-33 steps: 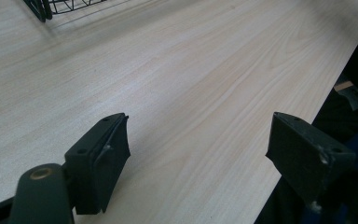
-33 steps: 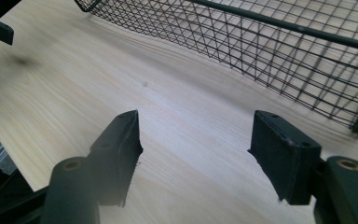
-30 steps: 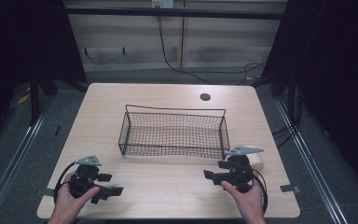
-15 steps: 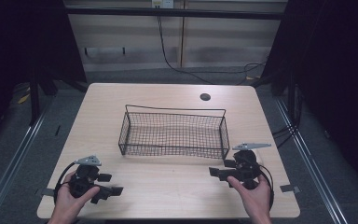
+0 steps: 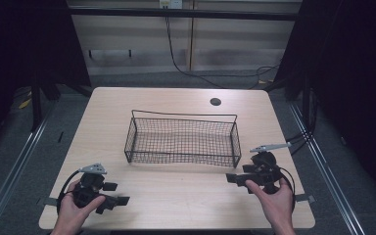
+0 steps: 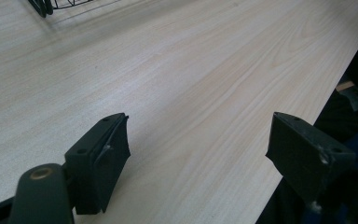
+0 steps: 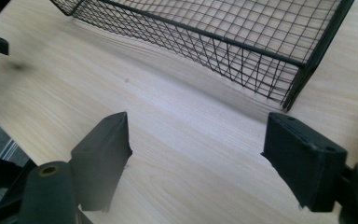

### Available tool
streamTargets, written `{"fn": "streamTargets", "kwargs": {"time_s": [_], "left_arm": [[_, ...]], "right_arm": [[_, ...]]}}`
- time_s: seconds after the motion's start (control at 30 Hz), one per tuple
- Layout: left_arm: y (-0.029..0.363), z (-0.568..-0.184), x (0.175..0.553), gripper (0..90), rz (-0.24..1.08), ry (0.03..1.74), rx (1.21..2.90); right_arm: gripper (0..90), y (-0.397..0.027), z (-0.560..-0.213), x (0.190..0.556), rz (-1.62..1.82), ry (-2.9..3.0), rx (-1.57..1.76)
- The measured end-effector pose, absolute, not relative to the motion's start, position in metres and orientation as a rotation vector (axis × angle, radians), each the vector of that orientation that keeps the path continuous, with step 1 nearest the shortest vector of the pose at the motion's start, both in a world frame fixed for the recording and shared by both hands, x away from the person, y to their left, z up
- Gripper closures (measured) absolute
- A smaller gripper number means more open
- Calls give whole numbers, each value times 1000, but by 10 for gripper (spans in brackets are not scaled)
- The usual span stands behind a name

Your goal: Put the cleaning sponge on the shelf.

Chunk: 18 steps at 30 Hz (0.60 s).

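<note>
Black wire-mesh metal basket [image 5: 183, 142], matt pale wood-grain table [image 5: 176, 196]

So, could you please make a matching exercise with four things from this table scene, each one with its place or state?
Things:
1. wire basket
2. left gripper
3. right gripper
4. round hole

Places or states:
A. far side of the table top
B. near right corner, jaws open, nothing between them
C. middle of the table, empty
D. near left corner, jaws open

Pairs: 1-C, 2-D, 3-B, 4-A

The right gripper [image 5: 240, 179] shifted right, its jaws just opening, nothing between
</note>
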<state>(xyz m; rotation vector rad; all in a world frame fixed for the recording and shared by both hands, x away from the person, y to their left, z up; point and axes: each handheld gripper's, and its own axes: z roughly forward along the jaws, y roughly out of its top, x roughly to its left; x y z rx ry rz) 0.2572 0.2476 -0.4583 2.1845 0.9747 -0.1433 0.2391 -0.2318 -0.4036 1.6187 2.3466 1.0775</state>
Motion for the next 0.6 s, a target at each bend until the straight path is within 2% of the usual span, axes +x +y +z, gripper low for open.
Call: {"fn": "streamTargets", "kwargs": {"time_s": [0.6], "left_arm": [[247, -459, 257, 203, -140, 979, 2181]], "right_arm": [[176, -256, -383, 257, 1021, 2331, 1707]]}}
